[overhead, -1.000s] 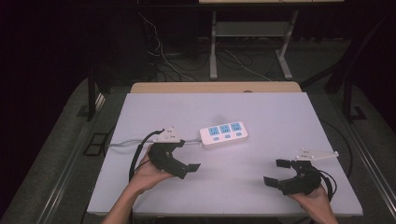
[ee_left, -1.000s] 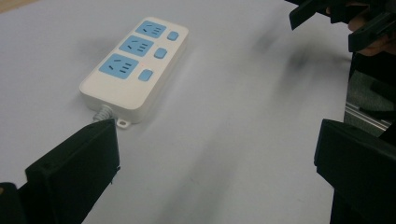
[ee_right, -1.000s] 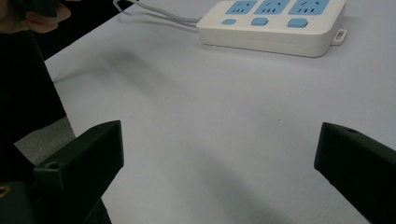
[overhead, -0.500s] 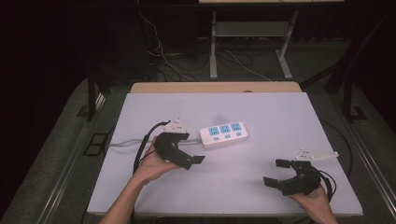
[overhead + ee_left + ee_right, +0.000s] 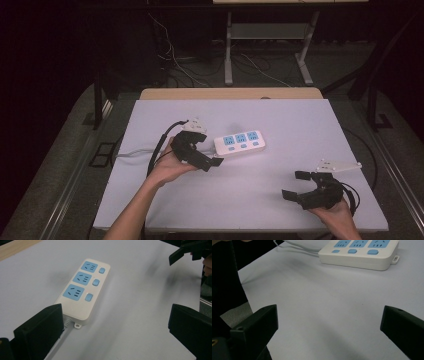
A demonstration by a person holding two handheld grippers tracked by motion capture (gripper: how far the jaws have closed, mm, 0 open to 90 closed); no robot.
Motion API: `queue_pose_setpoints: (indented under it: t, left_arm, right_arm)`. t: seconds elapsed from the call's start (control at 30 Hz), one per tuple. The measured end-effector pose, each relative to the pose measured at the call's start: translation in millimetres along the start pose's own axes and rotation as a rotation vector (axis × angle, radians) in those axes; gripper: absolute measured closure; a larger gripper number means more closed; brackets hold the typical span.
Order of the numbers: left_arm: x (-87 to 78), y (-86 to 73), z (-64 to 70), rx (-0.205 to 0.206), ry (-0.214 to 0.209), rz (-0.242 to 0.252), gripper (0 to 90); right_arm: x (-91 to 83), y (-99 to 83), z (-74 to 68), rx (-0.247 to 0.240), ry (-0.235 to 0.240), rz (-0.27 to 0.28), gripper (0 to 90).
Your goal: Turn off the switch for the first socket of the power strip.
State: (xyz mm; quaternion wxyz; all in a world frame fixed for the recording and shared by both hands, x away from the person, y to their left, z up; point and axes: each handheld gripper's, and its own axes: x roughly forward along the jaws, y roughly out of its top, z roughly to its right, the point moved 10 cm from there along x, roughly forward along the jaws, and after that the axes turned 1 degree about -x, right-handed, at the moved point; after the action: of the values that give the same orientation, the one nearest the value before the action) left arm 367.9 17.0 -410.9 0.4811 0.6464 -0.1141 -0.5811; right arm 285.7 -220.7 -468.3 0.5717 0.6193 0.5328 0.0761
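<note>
Centrally on white table (image 5: 300,125): one white power strip (image 5: 240,143), three blue sockets, three blue switches, grey cord trailing left. Two grippers, both jaws spread wide, holding nothing. Left gripper (image 5: 212,162) just beside strip's cord end, strip lying ahead between its jaws. Right gripper (image 5: 296,185) well apart, near table's front right corner.

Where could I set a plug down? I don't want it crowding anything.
Bare table lies between the left gripper and right gripper, and the far strip behind the power strip is free. It's crowded at the strip's cable end, beside the left gripper.
</note>
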Motion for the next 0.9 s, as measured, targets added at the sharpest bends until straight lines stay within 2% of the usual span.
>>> queue_pose_setpoints:
  t: [0.27,0.9]
  left_arm:
    - [6.7,10.1,-6.7,0.017,-0.002,-0.024,0.0]
    - [29.9,36.4,-11.0,0.063,-0.012,-0.085,0.0]
  right_arm:
    - [-0.4,0.1,0.4,0.002,-0.002,0.002,1.1]
    - [-2.3,-0.1,0.0,0.002,-0.003,0.009,1.1]
